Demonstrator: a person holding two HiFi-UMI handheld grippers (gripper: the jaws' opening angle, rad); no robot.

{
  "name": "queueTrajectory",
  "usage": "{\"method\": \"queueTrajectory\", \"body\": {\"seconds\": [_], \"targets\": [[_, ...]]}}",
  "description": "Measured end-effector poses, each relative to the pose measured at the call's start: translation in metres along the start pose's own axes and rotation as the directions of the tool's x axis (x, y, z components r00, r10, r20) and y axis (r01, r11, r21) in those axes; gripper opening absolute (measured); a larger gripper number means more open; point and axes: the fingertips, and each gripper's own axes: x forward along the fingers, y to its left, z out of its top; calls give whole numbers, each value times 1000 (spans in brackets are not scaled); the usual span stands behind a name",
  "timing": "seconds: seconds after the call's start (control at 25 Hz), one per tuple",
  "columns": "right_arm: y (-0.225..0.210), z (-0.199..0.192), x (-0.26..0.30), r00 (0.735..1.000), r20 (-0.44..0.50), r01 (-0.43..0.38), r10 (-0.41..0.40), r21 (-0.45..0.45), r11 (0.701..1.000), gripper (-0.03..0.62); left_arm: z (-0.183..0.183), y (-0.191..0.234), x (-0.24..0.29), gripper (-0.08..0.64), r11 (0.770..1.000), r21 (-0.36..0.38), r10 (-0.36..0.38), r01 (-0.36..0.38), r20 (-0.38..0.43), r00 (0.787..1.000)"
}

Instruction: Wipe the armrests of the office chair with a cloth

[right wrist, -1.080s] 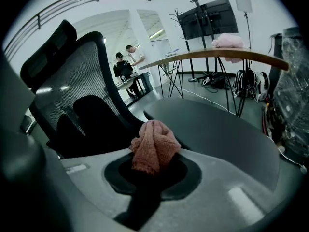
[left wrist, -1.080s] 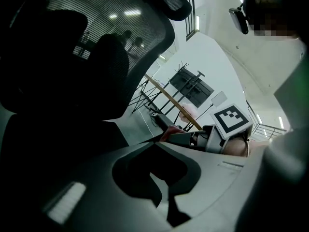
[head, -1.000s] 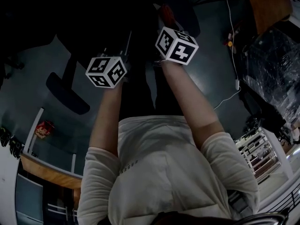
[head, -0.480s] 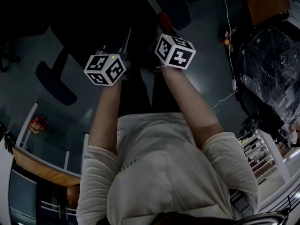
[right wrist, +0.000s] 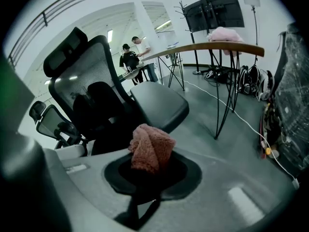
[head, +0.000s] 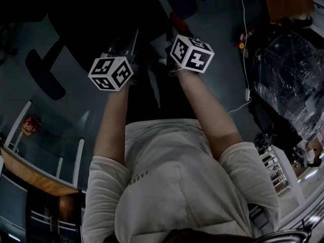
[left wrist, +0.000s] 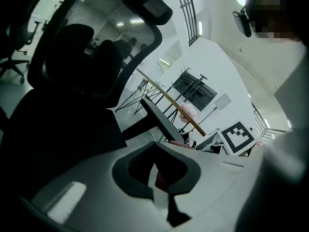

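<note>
While the right claw (right wrist: 147, 172) clamps the pink cloth (right wrist: 151, 146), the left claw (left wrist: 157, 172) is closed, empty.

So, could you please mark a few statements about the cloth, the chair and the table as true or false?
1. The right gripper grips a cloth. True.
2. That cloth is blue. False: it is pink.
3. The office chair has a mesh back and a headrest. True.
4. The wooden table is bare. False: a pink bundle lies on it.
</note>
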Motion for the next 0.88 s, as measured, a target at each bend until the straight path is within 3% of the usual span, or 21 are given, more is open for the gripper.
{"method": "queueTrajectory", "body": {"seconds": [0.16, 0.28, 0.48, 0.56, 0.72, 0.88], "targets": [[-13, -10, -15, 999, -18, -31, 31, -6, 1000, 49, -14, -17, -10, 15, 998, 51, 34, -35, 25, 999], [-3, -7, -35, 994, -14, -105, 105, -9, 994, 49, -14, -32, -27, 15, 990, 117, 66, -73, 68, 996], [36, 28, -106, 965, 77, -232, 250, -187, 955, 49, 18, -76, -84, 15, 975, 170, 107, -145, 216, 970], [57, 49, -140, 940, 136, -265, 312, -285, 921, 49, 42, -91, -118, 15, 964, 194, 120, -183, 298, 947], [99, 91, -198, 865, 227, -287, 448, -509, 812, 49, 94, -117, -190, 15, 933, 228, 138, -278, 486, 863], [113, 97, -258, 814, 255, -277, 521, -618, 736, 49, 107, -153, -251, 15, 911, 242, 140, -333, 579, 803]]}}
